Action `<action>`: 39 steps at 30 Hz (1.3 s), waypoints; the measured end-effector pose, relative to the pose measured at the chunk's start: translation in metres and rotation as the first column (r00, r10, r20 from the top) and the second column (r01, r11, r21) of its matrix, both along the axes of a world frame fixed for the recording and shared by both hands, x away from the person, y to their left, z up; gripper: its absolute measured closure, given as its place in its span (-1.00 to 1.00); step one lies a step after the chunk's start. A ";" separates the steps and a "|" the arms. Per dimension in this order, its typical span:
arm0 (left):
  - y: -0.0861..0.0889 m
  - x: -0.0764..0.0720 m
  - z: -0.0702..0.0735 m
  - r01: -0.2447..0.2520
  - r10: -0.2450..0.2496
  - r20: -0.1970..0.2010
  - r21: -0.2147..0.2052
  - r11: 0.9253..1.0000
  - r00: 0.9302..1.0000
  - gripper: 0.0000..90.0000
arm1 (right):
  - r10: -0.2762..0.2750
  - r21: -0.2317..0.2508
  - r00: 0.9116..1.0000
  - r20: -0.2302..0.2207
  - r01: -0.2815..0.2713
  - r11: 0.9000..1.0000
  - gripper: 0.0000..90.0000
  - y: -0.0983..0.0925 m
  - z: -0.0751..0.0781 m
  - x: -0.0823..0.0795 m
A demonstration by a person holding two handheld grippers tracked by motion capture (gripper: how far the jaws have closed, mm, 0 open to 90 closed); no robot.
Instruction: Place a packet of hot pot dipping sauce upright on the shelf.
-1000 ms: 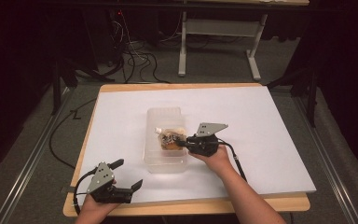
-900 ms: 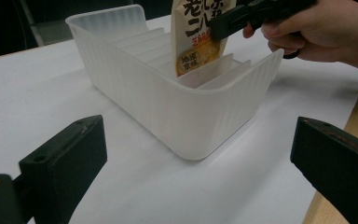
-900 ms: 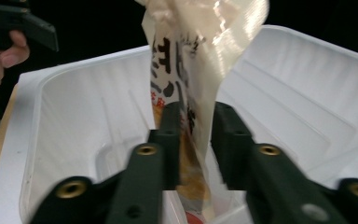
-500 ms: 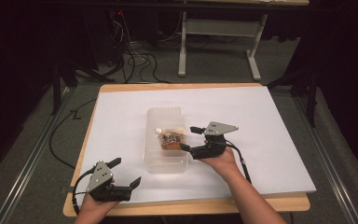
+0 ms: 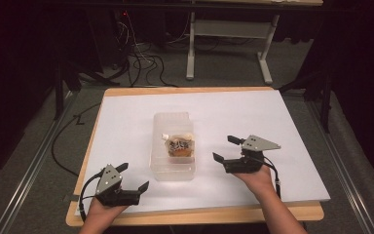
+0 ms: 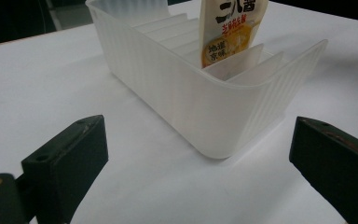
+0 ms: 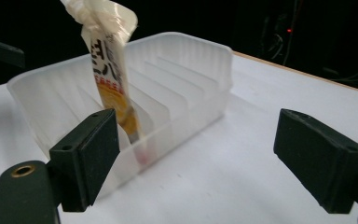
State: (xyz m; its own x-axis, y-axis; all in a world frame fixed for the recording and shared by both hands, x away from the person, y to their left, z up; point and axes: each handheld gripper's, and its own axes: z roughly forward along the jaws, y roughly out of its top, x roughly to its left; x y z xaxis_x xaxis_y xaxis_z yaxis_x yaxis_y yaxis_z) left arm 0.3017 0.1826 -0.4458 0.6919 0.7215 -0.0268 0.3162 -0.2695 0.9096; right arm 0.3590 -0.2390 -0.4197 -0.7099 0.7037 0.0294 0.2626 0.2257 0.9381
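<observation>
The sauce pouch (image 5: 180, 146) stands upright in one slot of the translucent ribbed bin (image 5: 173, 168), its knotted top above the rim. One white-covered table (image 5: 272, 117) carries that single bin, which sits near the middle and is split by thin dividers into what looks like five or six slots; the exact count is hard to read. There is one pouch and there are two grippers. The right gripper (image 5: 222, 149), just beside the bin's right wall, has its jaws spread wide and holds nothing. The left gripper (image 5: 133, 177), near the table's front-left edge, is likewise spread wide, empty, touching nothing.
</observation>
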 end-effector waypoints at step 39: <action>-0.008 0.003 -0.002 0.032 -0.032 -0.019 -0.003 0.999 0.999 -0.89 | -0.295 0.021 0.954 -0.057 0.297 0.955 -0.68 -0.110 -0.026 -0.077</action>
State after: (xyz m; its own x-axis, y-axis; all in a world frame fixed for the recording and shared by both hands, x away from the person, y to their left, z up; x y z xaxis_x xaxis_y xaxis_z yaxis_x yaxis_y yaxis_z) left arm 0.3044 0.1748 -0.4480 0.7137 0.6992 -0.0419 0.3244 -0.2770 0.9044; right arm 0.2824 -0.3486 -0.4461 -0.4665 0.8805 0.0846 0.3629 0.1033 0.9261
